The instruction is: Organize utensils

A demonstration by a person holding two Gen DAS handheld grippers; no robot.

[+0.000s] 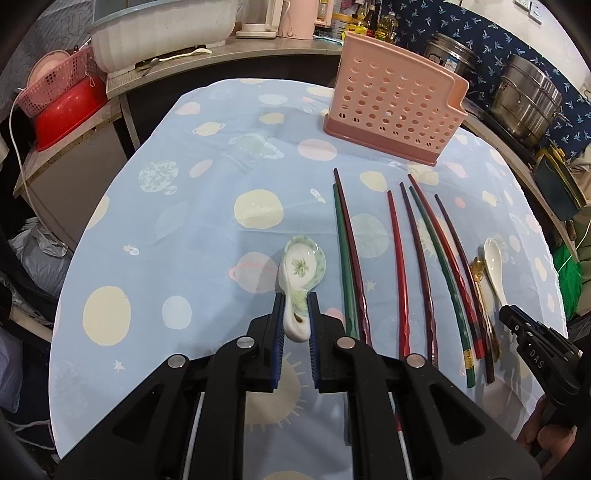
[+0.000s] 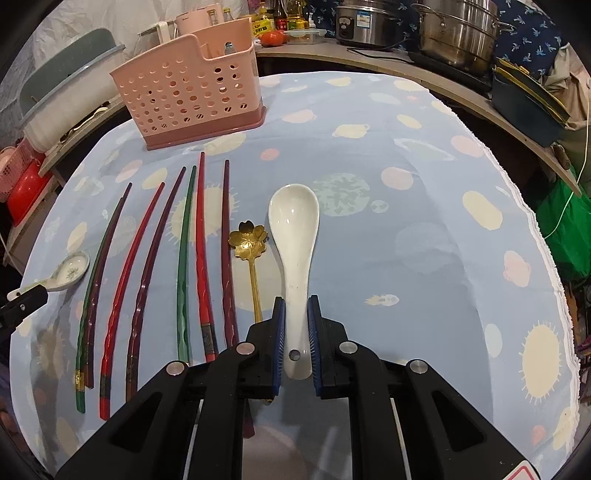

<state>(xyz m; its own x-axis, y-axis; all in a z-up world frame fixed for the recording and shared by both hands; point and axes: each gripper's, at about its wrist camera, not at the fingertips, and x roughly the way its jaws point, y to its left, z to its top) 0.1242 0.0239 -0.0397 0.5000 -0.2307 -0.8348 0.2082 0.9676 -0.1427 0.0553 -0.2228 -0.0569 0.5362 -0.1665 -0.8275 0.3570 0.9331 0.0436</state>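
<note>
Left gripper pinched on patterned spoon handle, lower centre; right gripper straddles white spoon handle, pads look touching, likely gripped; both taken by handles so bowls lead into pink caddy, upper left; chopsticks lie in rows, gold spoon beside

The table is covered by a blue planet-print cloth. Steel pots and a rice cooker are seen on the counter behind, and a red basin under a pink basket.
</note>
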